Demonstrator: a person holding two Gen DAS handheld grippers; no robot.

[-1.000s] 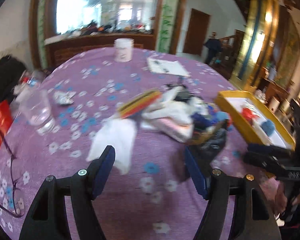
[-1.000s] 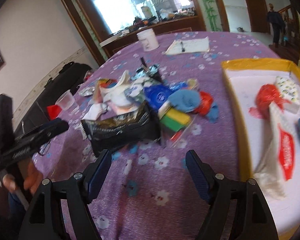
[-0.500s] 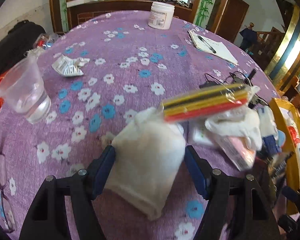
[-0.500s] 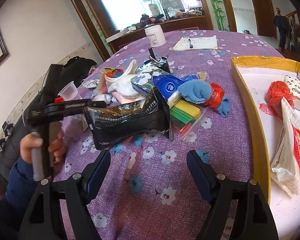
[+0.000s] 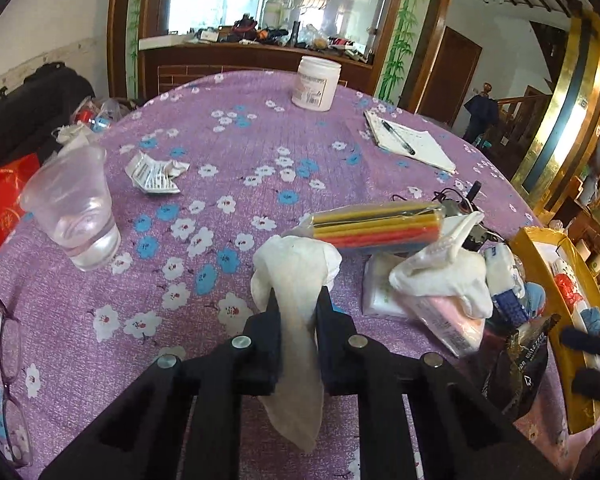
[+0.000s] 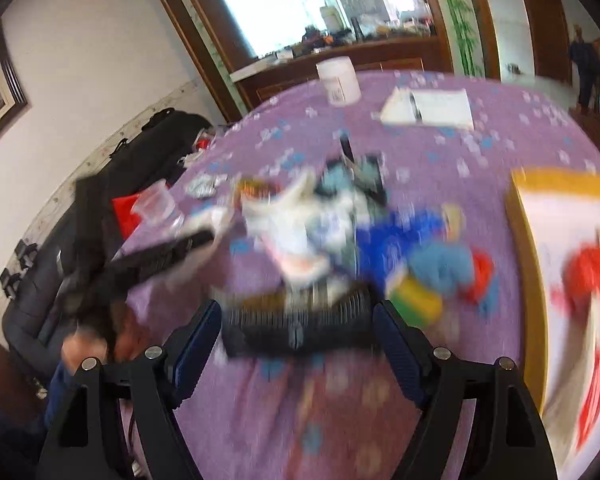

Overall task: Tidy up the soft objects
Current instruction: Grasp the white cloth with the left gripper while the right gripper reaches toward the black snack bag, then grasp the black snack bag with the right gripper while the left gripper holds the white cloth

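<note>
My left gripper (image 5: 296, 304) is shut on a white cloth (image 5: 296, 276) and holds it just above the purple flowered tablecloth (image 5: 228, 152). Right of it lies the pile: a pack of coloured sheets (image 5: 376, 226), a white rag (image 5: 440, 276), a pink pack (image 5: 448, 320) and a black foil bag (image 5: 520, 364). My right gripper (image 6: 296, 340) is open, its fingers either side of the black foil bag (image 6: 300, 326); that view is blurred. The pile (image 6: 340, 232) lies beyond it. The yellow tray (image 6: 520, 240) with soft items stands at the right.
A plastic cup of water (image 5: 72, 212) stands at the left, with crumpled paper (image 5: 154, 172) behind it. A white jar (image 5: 316, 82) and a notepad with pen (image 5: 408, 142) sit at the far side. Glasses (image 5: 8, 360) lie at the near left edge.
My left gripper has closed on the white cloth and lifted it. My right gripper has moved forward towards the black foil bag and is still moving.
</note>
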